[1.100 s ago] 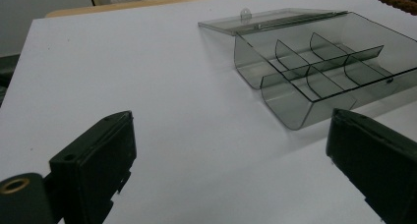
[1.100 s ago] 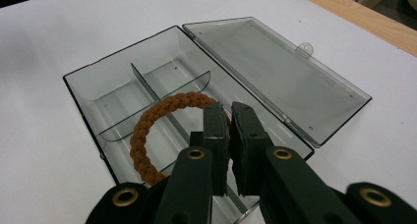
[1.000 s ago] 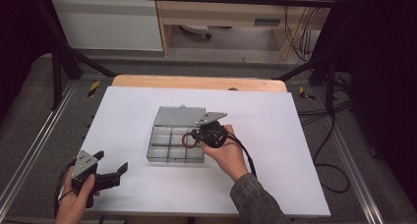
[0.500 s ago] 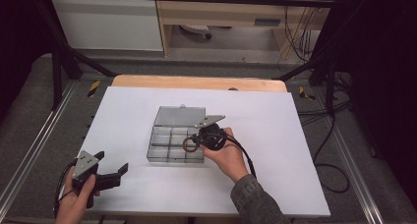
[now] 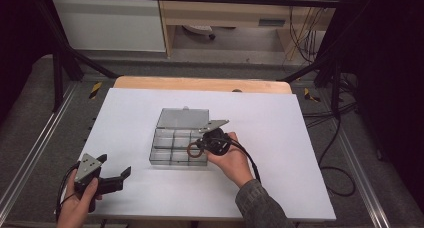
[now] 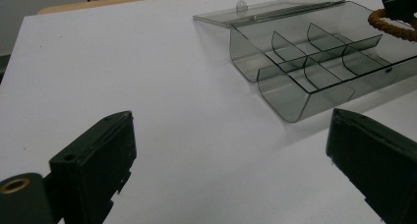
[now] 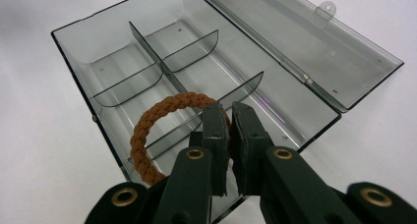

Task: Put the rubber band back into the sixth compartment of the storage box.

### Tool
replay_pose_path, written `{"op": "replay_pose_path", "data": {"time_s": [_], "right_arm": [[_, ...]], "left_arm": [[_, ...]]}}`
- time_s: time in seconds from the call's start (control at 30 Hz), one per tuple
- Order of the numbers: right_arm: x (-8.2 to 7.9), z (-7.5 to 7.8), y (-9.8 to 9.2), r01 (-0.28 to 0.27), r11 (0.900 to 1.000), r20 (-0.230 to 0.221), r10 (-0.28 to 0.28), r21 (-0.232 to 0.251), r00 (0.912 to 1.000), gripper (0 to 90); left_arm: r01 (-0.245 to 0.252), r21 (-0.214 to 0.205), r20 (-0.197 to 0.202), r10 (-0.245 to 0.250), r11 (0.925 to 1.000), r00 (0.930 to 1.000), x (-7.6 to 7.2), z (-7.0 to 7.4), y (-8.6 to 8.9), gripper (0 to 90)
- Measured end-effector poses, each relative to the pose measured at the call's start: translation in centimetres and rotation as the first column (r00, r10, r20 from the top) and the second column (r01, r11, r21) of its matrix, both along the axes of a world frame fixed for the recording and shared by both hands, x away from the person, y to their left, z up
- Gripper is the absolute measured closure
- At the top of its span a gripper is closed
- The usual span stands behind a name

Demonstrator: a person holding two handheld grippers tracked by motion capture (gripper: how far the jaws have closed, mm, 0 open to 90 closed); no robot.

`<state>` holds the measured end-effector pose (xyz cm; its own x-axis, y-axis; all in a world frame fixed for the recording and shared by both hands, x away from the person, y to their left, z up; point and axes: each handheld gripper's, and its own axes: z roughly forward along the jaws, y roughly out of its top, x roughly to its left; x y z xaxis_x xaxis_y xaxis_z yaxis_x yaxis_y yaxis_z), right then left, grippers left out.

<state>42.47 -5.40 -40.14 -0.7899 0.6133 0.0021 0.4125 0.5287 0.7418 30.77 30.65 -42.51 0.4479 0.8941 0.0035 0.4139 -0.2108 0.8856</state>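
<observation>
The high view looks forward and down from above the near edge of the white table [image 5: 150, 108]. The left gripper view sits low, looking across the tabletop at the clear smoky plastic compartment box [image 6: 314, 62]. The right gripper view looks steeply down, close over that box [image 7: 123, 52], which all three views share [image 5: 177, 138].

Bright table, dark surround

Even overhead light on the white sheet [image 5: 150, 113]; soft shadows, near jaws blurred, box [image 7: 196, 76] glints faintly.

The box [image 5: 178, 148] sits at the centre of the table [image 5: 280, 138], its lid [image 5: 182, 118] lying open behind it. The right gripper [image 5: 200, 147] holds the ring [image 5: 194, 149] over the box's near right compartments. The left gripper [image 5: 117, 170] lies well apart, at the table's near left corner.
</observation>
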Motion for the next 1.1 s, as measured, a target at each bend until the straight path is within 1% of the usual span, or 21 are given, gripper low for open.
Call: {"op": "replay_pose_path", "data": {"time_s": [0.43,0.63,1.1], "right_arm": [[-0.1,-0.4,0.2,-0.008,0.9999,-0.006,0.007,-0.007,1.0,85.1],[-0.1,-0.6,0.1,-0.007,0.9996,-0.001,0.007,-0.026,1.0,85.0],[0.0,-1.1,-0.2,0.002,0.999,-0.002,-0.002,-0.044,1.0,84.8]], "left_arm": [[0.004,0.004,-0.001,-0.004,1.0,1.0,0.0,0.0,-0.1,4.9],[0.008,0.007,-0.001,-0.008,0.9999,1.0,0.0,-0.1,-0.1,4.9],[0.012,0.016,-0.006,-0.011,0.9998,0.9999,0.0,-0.1,-0.2,4.9]]}}
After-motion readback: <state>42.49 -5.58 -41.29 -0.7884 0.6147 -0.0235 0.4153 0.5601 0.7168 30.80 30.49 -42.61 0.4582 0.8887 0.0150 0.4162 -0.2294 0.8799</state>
